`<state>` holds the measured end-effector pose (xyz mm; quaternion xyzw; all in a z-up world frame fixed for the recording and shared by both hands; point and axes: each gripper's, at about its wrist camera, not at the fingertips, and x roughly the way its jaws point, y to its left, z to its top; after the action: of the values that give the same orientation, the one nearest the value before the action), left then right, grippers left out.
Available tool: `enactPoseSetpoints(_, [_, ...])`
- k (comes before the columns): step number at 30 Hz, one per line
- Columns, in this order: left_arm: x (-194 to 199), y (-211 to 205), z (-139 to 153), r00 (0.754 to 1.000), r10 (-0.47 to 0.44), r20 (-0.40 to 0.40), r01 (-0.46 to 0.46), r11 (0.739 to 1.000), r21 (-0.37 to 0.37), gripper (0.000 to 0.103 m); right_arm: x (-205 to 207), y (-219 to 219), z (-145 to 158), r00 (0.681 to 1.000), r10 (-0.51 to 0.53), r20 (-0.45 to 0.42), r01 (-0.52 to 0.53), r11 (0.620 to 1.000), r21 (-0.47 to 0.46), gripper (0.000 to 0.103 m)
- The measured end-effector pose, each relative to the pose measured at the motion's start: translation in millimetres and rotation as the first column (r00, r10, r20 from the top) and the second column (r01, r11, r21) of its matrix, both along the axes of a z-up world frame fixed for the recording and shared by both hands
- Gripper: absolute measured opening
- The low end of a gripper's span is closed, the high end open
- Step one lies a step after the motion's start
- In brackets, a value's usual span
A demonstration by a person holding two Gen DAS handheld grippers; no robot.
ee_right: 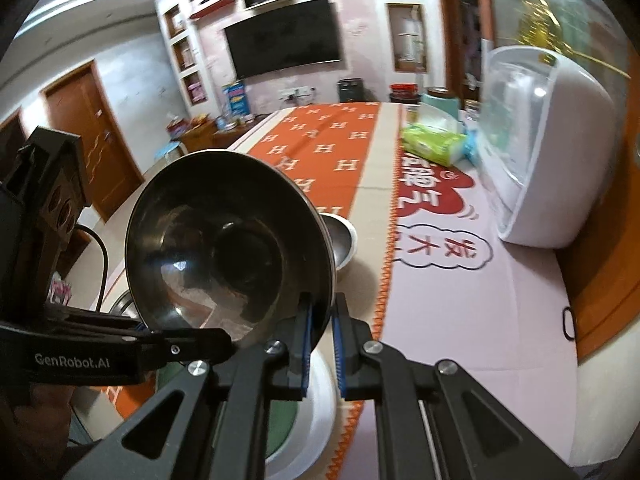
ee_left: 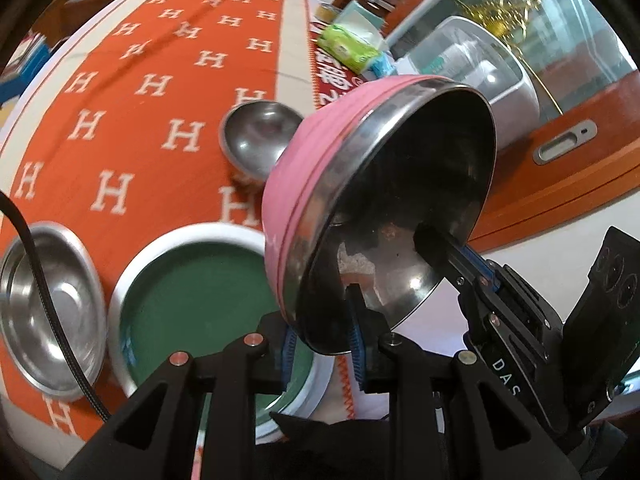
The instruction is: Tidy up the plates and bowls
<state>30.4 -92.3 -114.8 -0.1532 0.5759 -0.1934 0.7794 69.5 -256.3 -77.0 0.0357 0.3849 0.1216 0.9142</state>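
Between both claws (ee_left: 320, 344), tilted pink bowl (ee_left: 292, 184).

Both wrist cams angled down, close on shared pink bowl (ee_left: 304, 184), orange cloth (ee_right: 332, 148).

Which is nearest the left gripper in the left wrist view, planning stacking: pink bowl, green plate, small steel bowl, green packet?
1. pink bowl, gripped at its rim
2. green plate, just below
3. small steel bowl, mid-cloth
4. green packet, far end

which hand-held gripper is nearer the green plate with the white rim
Left. The left hand-held gripper hangs right over the green plate with the white rim; the right hand-held gripper is off past its edge.
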Motion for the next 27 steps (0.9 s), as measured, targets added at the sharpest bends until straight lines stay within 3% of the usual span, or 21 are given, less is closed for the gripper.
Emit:
enactPoseSetpoints(10, [-29,65,-3,0.994,0.104,-0.026,-0.104,0.994,-0.022,0.022,-9,65,4,0.99,0.142,-0.015,-0.142,0.989,-0.042,0.009])
enactPoseSetpoints(27, [-54,164,-5,0.985,0.158,-0.074,-0.157,0.987,0.015,0.024,-15,164,2,0.973,0.226,-0.053,-0.23,0.97,-0.078,0.01])
